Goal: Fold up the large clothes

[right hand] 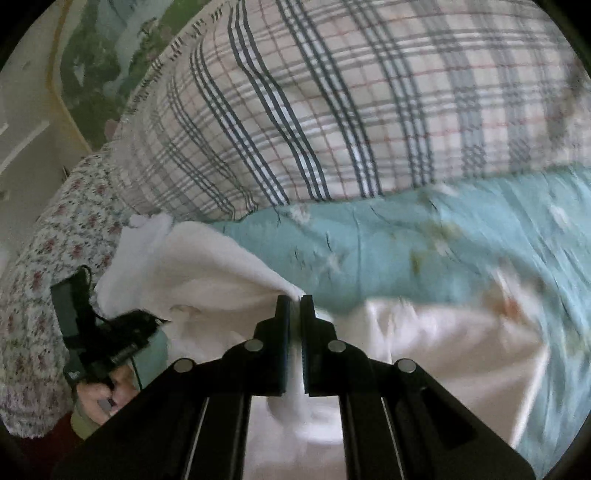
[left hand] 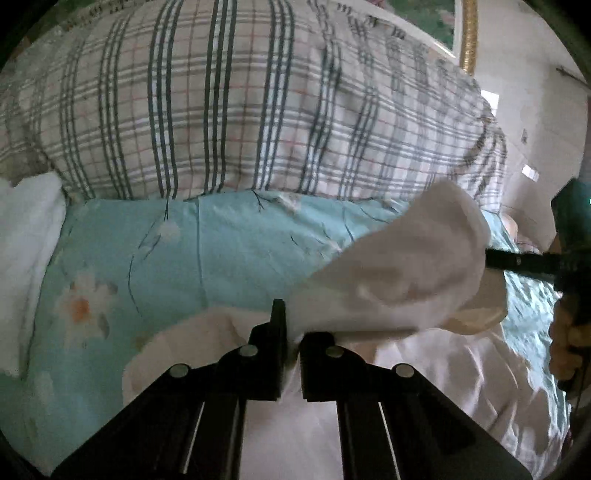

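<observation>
A large white garment (left hand: 399, 273) lies on a light blue floral bedsheet (left hand: 207, 243). My left gripper (left hand: 292, 325) is shut on an edge of the garment, which rises in a raised fold to the right. My right gripper (right hand: 295, 301) is shut on another edge of the same garment (right hand: 207, 273); a lifted panel spreads to its left. The right gripper also shows at the right edge of the left wrist view (left hand: 517, 262), gripping the fold. The left gripper shows at the lower left of the right wrist view (right hand: 110, 339), held by a hand.
A big plaid pillow or quilt (left hand: 229, 103) lies along the far side of the bed. A floral cover (right hand: 55, 236) hangs at the bed's left side. A white cloth (left hand: 26, 236) lies at the left. A framed picture (left hand: 461, 33) hangs on the wall.
</observation>
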The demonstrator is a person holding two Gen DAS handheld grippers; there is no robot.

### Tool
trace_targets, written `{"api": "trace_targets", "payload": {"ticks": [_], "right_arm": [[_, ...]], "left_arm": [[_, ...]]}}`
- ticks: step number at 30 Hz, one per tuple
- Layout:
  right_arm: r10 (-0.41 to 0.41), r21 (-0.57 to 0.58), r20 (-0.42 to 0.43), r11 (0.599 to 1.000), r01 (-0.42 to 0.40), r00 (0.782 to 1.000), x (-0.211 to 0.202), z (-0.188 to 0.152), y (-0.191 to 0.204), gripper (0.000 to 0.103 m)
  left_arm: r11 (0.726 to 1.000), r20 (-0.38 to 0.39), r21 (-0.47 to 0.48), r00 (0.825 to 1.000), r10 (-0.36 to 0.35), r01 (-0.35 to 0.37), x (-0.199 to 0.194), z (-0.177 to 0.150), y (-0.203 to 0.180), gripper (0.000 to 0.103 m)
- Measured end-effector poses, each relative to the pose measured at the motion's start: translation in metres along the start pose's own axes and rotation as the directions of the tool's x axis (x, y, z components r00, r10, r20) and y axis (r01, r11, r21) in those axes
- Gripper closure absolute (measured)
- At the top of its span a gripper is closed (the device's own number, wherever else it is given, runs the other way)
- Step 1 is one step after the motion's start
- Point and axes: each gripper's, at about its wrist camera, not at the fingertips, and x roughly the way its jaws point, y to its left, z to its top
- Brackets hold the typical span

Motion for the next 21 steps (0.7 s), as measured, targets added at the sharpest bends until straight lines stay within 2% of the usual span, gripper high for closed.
{"api": "trace_targets", "payload": {"ticks": [3,10,13,18,20,21], "right_arm": [[-0.010,0.025,-0.021,1.000,0.010,1.000,-0.016,-0.039,-0.007,0.097],[-0.056,0.113,-0.093,0.991,0.067,0.994,-0.024,-0.115,-0.025,0.097],[-0.062,0.116,-0.102,0.991,0.073,0.993,-0.025,-0.132,-0.025,0.097],[-0.055,0.144,-0.127,0.987,0.073,0.990,-0.034,-0.152,-0.030,0.091],[-0.053,0.163,-0.104,0.984,0.070,0.993,-0.047,-0.154,-0.031,0.081],[-0.052,0.170,-0.092,0.983,0.067,0.994,-0.052,-0.154,-0.032,0.079]], "left_arm": [[1.000,-0.018,-0.017,1.000,0.009,-0.009,-0.008,-0.032,-0.010,0.098],[0.992,-0.101,-0.123,0.995,0.010,-0.023,-0.016,-0.101,-0.005,0.100],[0.992,-0.128,-0.126,0.992,-0.001,-0.015,-0.022,-0.120,-0.005,0.100],[0.986,-0.170,-0.169,0.985,-0.043,0.014,-0.040,-0.141,0.005,0.098],[0.974,-0.182,-0.219,0.979,-0.090,0.048,-0.048,-0.145,0.012,0.088],[0.964,-0.185,-0.256,0.975,-0.125,0.075,-0.051,-0.146,0.014,0.079]]}}
